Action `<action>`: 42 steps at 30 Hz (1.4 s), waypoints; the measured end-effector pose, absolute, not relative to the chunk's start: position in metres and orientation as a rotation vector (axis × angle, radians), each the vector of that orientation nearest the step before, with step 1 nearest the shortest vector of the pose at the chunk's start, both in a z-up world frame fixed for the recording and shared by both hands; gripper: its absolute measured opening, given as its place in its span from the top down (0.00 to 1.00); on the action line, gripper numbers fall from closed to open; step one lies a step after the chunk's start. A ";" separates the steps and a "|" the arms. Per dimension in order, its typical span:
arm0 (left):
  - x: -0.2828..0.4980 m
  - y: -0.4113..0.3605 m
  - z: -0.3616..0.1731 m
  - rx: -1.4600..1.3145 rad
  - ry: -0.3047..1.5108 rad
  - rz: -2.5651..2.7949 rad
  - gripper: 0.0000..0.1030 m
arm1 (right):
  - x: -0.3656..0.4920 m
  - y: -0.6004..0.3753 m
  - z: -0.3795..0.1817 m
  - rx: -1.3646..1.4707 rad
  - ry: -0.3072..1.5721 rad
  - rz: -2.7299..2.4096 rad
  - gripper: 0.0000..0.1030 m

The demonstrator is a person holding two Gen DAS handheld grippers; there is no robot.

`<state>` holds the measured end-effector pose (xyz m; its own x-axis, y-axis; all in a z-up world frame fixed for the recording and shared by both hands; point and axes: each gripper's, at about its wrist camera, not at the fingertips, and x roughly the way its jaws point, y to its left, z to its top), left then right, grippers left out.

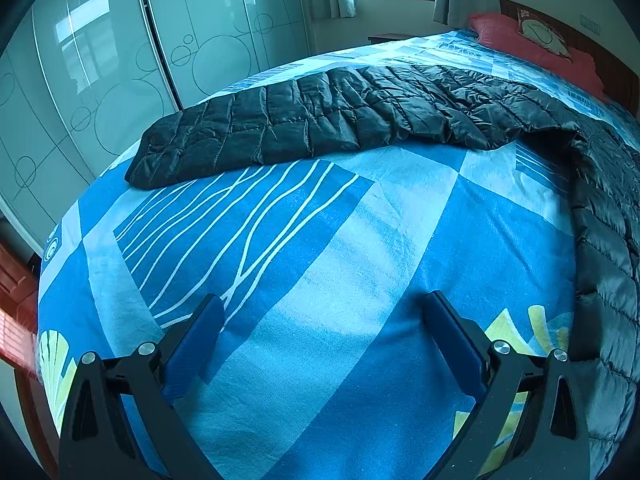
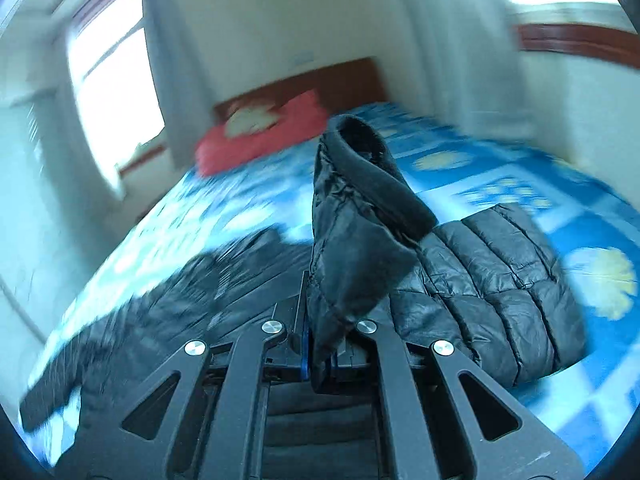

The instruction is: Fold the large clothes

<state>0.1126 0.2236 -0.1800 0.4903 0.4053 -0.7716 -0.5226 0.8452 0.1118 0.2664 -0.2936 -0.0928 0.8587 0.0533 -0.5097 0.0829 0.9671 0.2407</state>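
Note:
A black quilted down jacket [image 1: 360, 112] lies spread on the bed. One sleeve stretches left across the bed in the left wrist view, and the body runs down the right edge [image 1: 608, 264]. My left gripper [image 1: 324, 320] is open and empty above the bare sheet, short of the sleeve. My right gripper [image 2: 320, 320] is shut on a raised part of the jacket with a fleece-lined edge [image 2: 360, 208], held above the rest of the jacket [image 2: 488, 280]. The right wrist view is blurred.
The bed has a blue patterned sheet [image 1: 320, 240]. A red pillow [image 1: 536, 48] and a wooden headboard [image 2: 304, 80] are at its head. Sliding wardrobe doors [image 1: 100, 80] stand to the left of the bed. Windows with curtains [image 2: 112, 80] are behind.

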 end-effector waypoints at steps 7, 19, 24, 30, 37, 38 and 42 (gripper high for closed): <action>0.113 0.224 -0.181 -0.148 0.891 0.563 0.04 | 0.299 -0.156 -0.116 0.126 0.638 0.153 0.94; 0.112 0.225 -0.181 -0.154 0.888 0.560 0.04 | 0.324 -0.041 -0.166 -0.063 0.793 0.282 0.94; 0.112 0.225 -0.181 -0.155 0.888 0.560 0.04 | 0.333 -0.023 -0.183 -0.106 0.877 0.310 0.89; 0.113 0.225 -0.181 -0.154 0.888 0.560 0.04 | 0.305 -0.029 -0.165 -0.025 0.858 0.448 0.44; 0.113 0.225 -0.181 -0.155 0.888 0.560 0.04 | 0.247 -0.075 -0.122 -0.015 0.766 0.508 0.67; 0.113 0.225 -0.181 -0.155 0.888 0.560 0.04 | 0.244 -0.102 -0.116 0.012 0.757 0.460 0.70; 0.113 0.225 -0.181 -0.153 0.888 0.561 0.04 | 0.257 -0.219 -0.109 0.117 0.739 0.189 0.74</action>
<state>0.1130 0.2248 -0.1814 0.4987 0.3993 -0.7693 -0.5230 0.8464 0.1003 0.2575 -0.2187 -0.1093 0.7233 0.2119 -0.6572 -0.1296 0.9765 0.1723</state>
